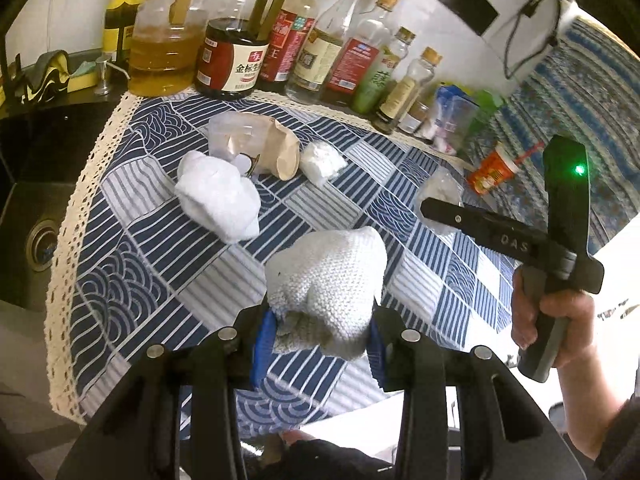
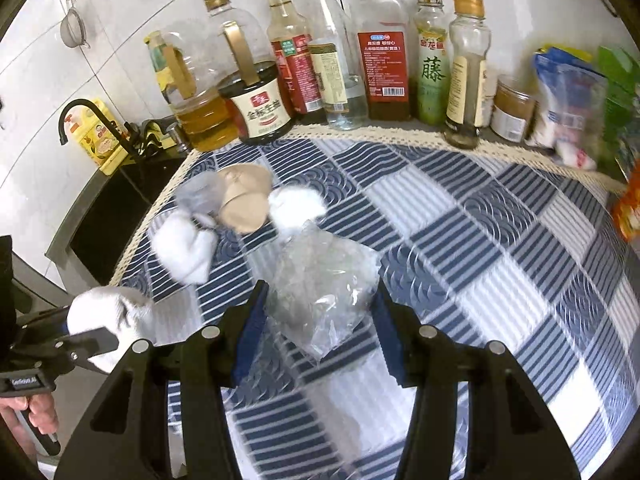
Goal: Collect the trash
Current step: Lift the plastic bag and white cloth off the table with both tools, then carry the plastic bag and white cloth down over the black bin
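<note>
Your left tool (image 1: 320,344) grips a crumpled paper towel (image 1: 328,284); your right tool (image 2: 320,328) grips a clear plastic bag (image 2: 324,280). Squeeze both tight, lifting slowly.

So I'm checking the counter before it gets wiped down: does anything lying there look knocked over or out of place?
Yes. A brown paper cup lies tipped on its side on the checked cloth, against a clear plastic cup, with crumpled white tissues beside them. An orange cup also lies toppled near the bottles.
</note>
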